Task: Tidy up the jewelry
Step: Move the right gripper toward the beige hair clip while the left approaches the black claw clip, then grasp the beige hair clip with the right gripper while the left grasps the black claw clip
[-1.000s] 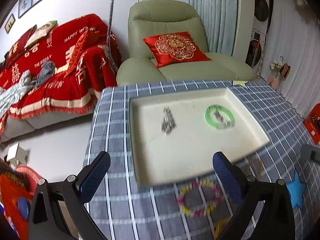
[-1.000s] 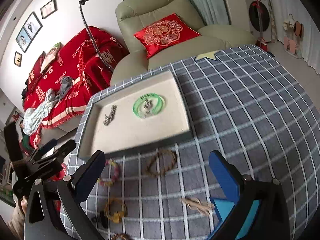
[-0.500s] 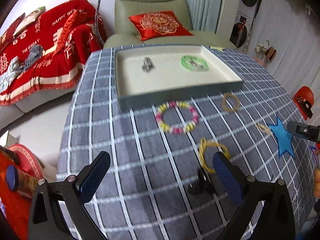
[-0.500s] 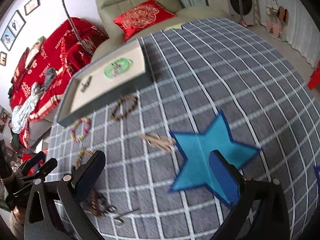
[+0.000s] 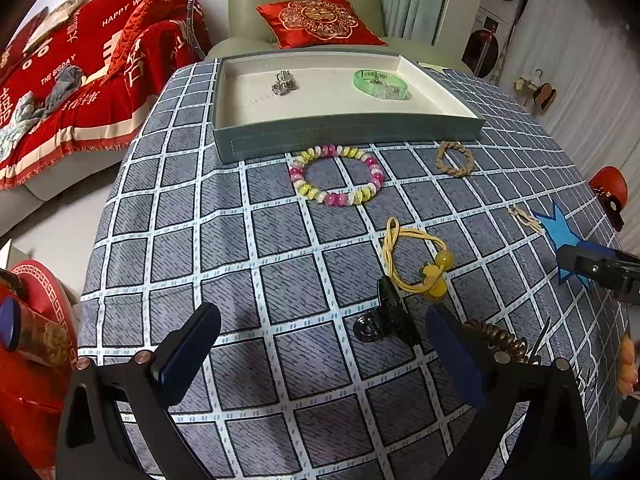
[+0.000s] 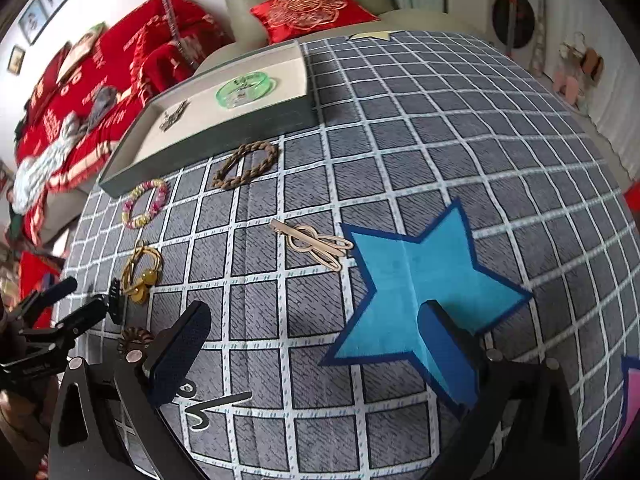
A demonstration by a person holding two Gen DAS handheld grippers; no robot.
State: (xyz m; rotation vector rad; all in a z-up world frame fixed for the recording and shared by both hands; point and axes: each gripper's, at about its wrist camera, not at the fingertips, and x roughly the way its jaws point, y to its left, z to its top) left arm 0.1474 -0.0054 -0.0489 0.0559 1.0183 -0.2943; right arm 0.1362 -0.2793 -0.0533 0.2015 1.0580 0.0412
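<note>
- Since a second ago both of my grippers have pulled back from the tray (image 5: 348, 136) toward the near edge of the table; the tray, which filled the left wrist view then, now sits well off at the far side.
- Left gripper (image 5: 322, 354): jaws spread wide, nothing between them. It hangs low over the checked cloth (image 5: 240, 240), with the black claw clip (image 5: 386, 320) just inside its right finger.
- Right gripper (image 6: 316, 350): jaws equally wide and holding nothing, over the blue star patch (image 6: 416, 280).
- Tray contents unchanged from the earlier frames: a silver piece (image 5: 284, 82) and a green bangle (image 5: 380, 84) lie on the cream lining, well apart.
- Still out on the cloth: the pink-and-yellow bead bracelet (image 5: 336, 176) just in front of the tray wall, the braided brown ring (image 5: 454, 159) beside it, the yellow cord tie with amber beads (image 5: 420, 260), the pale hair clip (image 6: 312, 242), and a brown coil tie (image 5: 496, 338) partly behind the left finger.
- My judgement: the retreat marks a deposit completed and a fresh pick beginning. Two items are filed, at least six remain, so the task is early. The claw clip or yellow tie looks the likeliest next target for the left side.
</note>
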